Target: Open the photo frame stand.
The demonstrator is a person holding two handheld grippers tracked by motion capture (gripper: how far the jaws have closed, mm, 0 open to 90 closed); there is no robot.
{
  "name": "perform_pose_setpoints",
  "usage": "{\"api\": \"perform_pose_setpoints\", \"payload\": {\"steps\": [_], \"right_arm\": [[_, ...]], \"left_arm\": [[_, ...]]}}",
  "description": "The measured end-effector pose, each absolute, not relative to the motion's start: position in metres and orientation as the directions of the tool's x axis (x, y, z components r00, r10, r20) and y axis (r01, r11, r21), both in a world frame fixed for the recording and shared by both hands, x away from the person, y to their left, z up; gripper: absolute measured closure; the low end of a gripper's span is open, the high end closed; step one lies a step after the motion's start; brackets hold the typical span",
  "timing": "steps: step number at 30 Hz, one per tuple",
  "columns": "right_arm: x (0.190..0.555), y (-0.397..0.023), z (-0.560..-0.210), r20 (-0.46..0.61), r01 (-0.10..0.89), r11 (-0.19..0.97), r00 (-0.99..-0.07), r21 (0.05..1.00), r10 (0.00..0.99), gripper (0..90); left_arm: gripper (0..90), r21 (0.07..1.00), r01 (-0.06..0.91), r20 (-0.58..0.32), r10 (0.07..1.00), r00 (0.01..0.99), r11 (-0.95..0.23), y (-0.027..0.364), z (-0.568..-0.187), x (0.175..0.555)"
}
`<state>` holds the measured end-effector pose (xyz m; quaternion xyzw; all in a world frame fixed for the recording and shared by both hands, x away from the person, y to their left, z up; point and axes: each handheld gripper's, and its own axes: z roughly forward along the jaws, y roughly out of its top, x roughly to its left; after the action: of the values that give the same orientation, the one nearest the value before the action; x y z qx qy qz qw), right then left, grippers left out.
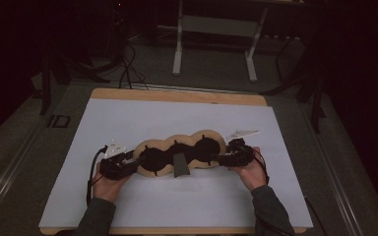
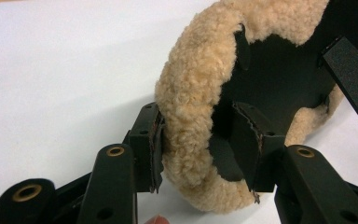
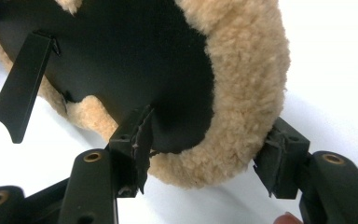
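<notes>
A long lobed piece of tan fleece [image 1: 177, 140] with a black lining lies across the middle of the white sheet. A black strap [image 1: 179, 165] hangs off its near side. My left gripper [image 1: 135, 164] is at its left end. In the left gripper view its jaws [image 2: 200, 144] straddle the fleece rim [image 2: 196, 93], one pad pressed into the wool and the other against the black lining. My right gripper [image 1: 221, 157] is at the right end. Its jaws [image 3: 205, 149] stand either side of the rim [image 3: 247, 70], the outer pad just clear of the wool.
The white sheet [image 1: 177, 118] covers a wooden table whose far edge [image 1: 177, 95] shows. Beyond it, in a dark room, stand a light metal frame [image 1: 216, 29] and floor cables [image 1: 128, 69]. A hand holds each gripper near the front edge.
</notes>
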<state>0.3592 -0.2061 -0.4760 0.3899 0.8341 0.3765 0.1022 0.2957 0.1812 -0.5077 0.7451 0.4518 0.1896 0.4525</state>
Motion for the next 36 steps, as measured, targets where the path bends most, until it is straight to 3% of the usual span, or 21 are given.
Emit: {"api": "perform_pose_setpoints", "payload": {"steps": [24,36], "right_arm": [[0.364,-0.207,-0.501,0.094,0.576,0.387,-0.634,0.720,0.768,40.0],[0.360,-0.208,-0.510,0.108,0.583,0.392,-0.642,0.712,0.759,41.4]], "left_arm": [[56.6,0.887,0.395,0.008,0.863,0.505,-0.239,0.170,-0.500,0.313],[56.3,0.890,0.380,0.022,0.855,0.518,-0.253,0.171,-0.501,0.311]]}}
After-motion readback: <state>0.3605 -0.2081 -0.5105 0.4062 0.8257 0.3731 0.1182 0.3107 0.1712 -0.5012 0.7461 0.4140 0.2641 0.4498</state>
